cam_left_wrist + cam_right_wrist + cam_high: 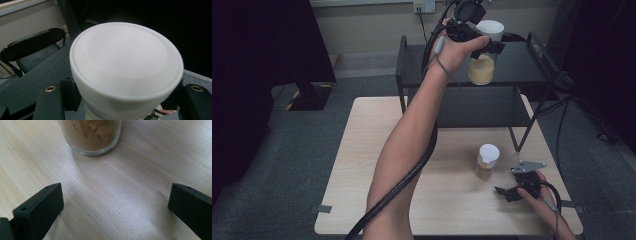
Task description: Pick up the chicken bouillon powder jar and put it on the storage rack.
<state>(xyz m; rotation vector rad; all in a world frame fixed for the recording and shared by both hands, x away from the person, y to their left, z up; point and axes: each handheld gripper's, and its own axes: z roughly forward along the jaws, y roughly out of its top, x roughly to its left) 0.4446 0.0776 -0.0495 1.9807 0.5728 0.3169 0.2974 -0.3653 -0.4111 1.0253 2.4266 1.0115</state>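
My left gripper (488, 47) is raised over the black shelf (522, 67) at the back, shut on a glass jar of pale yellow powder (481, 69) with a white lid (125, 60). The jar hangs at the shelf's top level. In the left gripper view the lid sits between both jaws. A second jar (487, 161), white-lidded with brown powder (92, 133), stands on the wooden table (362, 175). My right gripper (503, 192) rests open on the table just in front and right of that jar, jaws wide apart with bare wood between them.
The black two-level shelf stands at the table's far edge, its slanted leg (526, 131) coming down near the brown jar. A black chair (30, 47) is behind the shelf. A thick cable (412, 172) trails under the left forearm.
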